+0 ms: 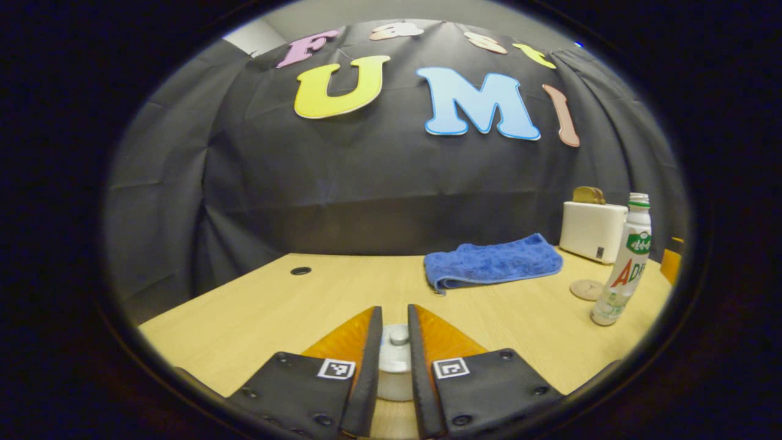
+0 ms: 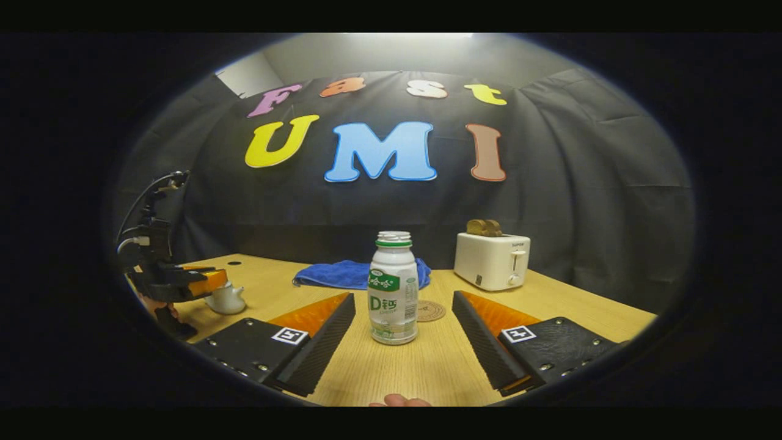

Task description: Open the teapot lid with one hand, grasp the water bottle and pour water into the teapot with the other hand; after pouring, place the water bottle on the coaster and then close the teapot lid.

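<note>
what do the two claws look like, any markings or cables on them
Each claw has two wedge-shaped fingers bolted to dark textured plates with visible screws, and each plate carries a small square black-and-white tag. The left claw and right claw look alike. Seen from the right gripper view, the left claw sits on a dark body with cables looping from its top.

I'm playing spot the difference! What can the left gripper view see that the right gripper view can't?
Left gripper view's own: the small white teapot lid knob, close up between the left gripper's fingers.
Right gripper view's own: the white ceramic teapot's spout and body from the side, under that gripper, and the right gripper, open, facing the bottle.
Shared: the white plastic water bottle, blue towel, white toaster, round cork coaster and wooden table.
</note>
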`<state>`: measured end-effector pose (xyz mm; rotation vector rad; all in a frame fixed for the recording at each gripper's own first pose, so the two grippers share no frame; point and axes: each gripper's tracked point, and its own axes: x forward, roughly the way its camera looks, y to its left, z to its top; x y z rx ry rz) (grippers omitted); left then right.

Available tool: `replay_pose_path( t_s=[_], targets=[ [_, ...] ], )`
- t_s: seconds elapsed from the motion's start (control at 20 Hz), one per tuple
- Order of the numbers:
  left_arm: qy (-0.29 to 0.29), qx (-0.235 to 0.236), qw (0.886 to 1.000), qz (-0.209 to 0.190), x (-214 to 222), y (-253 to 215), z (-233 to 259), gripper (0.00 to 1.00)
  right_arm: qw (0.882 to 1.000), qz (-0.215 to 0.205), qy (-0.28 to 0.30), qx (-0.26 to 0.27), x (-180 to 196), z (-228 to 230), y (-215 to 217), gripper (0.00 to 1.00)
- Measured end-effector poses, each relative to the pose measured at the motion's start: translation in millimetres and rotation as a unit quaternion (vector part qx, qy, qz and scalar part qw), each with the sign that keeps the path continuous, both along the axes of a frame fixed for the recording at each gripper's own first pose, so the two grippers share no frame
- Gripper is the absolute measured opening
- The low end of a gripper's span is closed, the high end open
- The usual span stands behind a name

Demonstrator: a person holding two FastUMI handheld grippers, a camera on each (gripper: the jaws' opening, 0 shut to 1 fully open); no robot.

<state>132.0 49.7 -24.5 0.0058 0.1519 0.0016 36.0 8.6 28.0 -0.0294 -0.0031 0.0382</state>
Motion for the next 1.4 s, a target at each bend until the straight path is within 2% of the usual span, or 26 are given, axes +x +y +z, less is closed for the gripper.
replay_pose_path(
  t_s=[0.05, 0.1, 0.3, 0.35, 0.4, 0.45, 0.55, 0.65, 0.7, 0.8, 1.0, 1.05, 1.1, 1.15, 1.2, 1.3, 1.35, 1.4],
  targets=[
    [-0.001, -0.001, 1.000, -0.003, 0.0, -1.2, 0.0, 0.34, 1.000, -0.001, -0.001, -0.001, 0.0, 1.3, -1.5, 0.99],
    [-0.001, 0.002, 1.000, -0.004, -1.5, -0.8, -0.7, 0.25, 1.000, -0.002, -0.002, -0.001, 0.8, 1.7, -2.8, 0.99],
    [-0.011, 0.018, 1.000, -0.020, 0.3, -4.0, 6.0, 0.13, 1.000, 0.005, 0.005, 0.005, 6.8, -1.6, -2.3, 0.99],
    [-0.016, 0.024, 0.999, -0.022, -2.4, -2.7, 8.4, 0.07, 1.000, 0.007, 0.006, 0.004, 9.2, -1.2, -1.7, 0.99],
    [-0.023, 0.028, 0.999, -0.022, -3.2, -2.0, 13.7, 0.11, 1.000, 0.008, 0.008, 0.002, 11.2, -3.5, -0.8, 0.99],
    [-0.031, 0.029, 0.999, -0.022, -5.5, -1.6, 19.3, 0.07, 1.000, 0.009, 0.009, -0.001, 12.8, -4.5, -0.1, 0.99],
    [-0.042, 0.023, 0.999, -0.020, -7.5, 0.4, 27.2, 0.11, 1.000, 0.010, 0.008, -0.007, 15.1, -4.2, 1.0, 0.99],
    [-0.045, 0.019, 0.999, -0.020, -10.7, 0.9, 30.9, 0.11, 1.000, 0.007, 0.010, -0.007, 20.4, -5.5, -0.4, 0.99],
    [-0.046, 0.015, 0.999, -0.021, -12.8, 0.4, 32.4, 0.07, 1.000, 0.004, 0.010, -0.009, 23.3, -6.0, -0.9, 0.99],
    [-0.054, 0.010, 0.998, -0.021, -18.2, 0.0, 42.4, 0.11, 1.000, 0.005, 0.013, -0.009, 32.4, -7.6, 1.4, 0.99],
    [-0.064, -0.007, 0.998, -0.027, -43.1, -0.5, 61.1, 0.11, 0.999, 0.012, 0.045, -0.006, 57.3, -23.0, 9.9, 0.99],
    [-0.068, -0.013, 0.997, -0.026, -50.2, 0.9, 66.2, 0.07, 0.998, 0.010, 0.057, 0.000, 63.5, -28.5, 10.8, 0.99],
    [-0.073, -0.016, 0.997, -0.027, -57.2, 2.6, 70.8, 0.11, 0.998, 0.008, 0.067, 0.006, 68.5, -34.9, 10.2, 0.99],
    [-0.078, -0.016, 0.997, -0.025, -62.1, 3.2, 73.3, 0.11, 0.997, 0.007, 0.077, 0.012, 73.2, -41.1, 10.9, 0.99],
    [-0.083, -0.016, 0.996, -0.025, -67.6, 4.6, 78.2, 0.07, 0.996, 0.007, 0.090, 0.013, 77.7, -45.7, 11.6, 0.99],
    [-0.087, -0.018, 0.996, -0.025, -73.2, 6.3, 82.2, 0.11, 0.997, -0.006, 0.082, 0.010, 88.5, -43.6, 6.1, 1.00],
    [-0.085, -0.021, 0.996, -0.028, -75.2, 3.7, 79.9, 0.07, 0.996, -0.002, 0.084, 0.010, 91.2, -41.6, 6.6, 0.99],
    [-0.078, -0.028, 0.996, -0.032, -77.6, 1.4, 77.0, 0.11, 0.996, 0.008, 0.090, 0.011, 93.6, -45.4, 11.8, 0.99]
  ],
)
